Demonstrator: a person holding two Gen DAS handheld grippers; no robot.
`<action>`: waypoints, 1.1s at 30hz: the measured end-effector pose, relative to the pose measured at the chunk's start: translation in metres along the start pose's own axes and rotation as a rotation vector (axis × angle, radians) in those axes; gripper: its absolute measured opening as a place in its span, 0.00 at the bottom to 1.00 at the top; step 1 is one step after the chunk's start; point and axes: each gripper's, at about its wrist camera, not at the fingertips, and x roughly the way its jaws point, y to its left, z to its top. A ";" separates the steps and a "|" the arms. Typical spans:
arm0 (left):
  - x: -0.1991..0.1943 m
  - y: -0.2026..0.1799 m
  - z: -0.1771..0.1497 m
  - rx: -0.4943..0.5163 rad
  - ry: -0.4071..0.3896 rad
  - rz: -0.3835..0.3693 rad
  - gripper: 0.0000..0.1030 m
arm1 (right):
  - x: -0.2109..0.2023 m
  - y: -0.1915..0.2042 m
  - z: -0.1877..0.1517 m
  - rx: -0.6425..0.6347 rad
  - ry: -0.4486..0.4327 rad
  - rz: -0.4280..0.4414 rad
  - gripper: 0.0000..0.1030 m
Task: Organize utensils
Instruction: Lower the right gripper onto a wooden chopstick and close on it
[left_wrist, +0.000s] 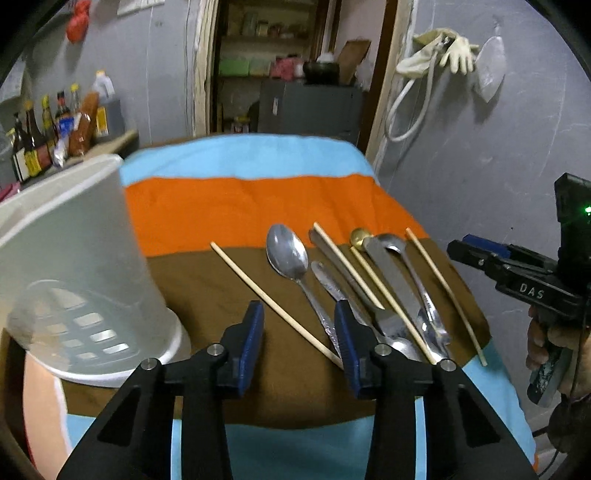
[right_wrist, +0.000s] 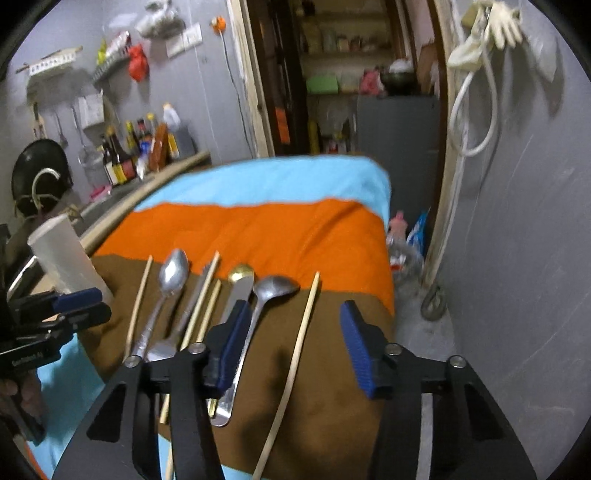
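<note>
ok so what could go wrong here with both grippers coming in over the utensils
1. The metal knives, ladle and thin wooden chopsticks overlap in one pile, so a pinch may lift two pieces or scatter them.
2. The tall translucent white plastic holder stands near the left hand-held gripper and could be knocked.
3. The lone curved wooden chopstick between the right hand-held gripper's open jaws is thin and may slip.

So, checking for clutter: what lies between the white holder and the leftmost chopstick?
Only bare brown cloth separates the white holder from the leftmost chopstick, clearest in the left wrist view.
</note>
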 end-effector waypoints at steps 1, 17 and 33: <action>0.001 0.002 -0.001 -0.007 0.011 0.003 0.31 | 0.004 0.000 -0.001 0.001 0.011 0.002 0.37; 0.047 0.020 0.012 -0.107 0.142 -0.009 0.29 | 0.049 -0.014 0.010 0.016 0.144 0.039 0.27; 0.052 0.018 0.016 -0.100 0.137 -0.020 0.17 | 0.056 -0.005 0.014 -0.014 0.177 0.005 0.28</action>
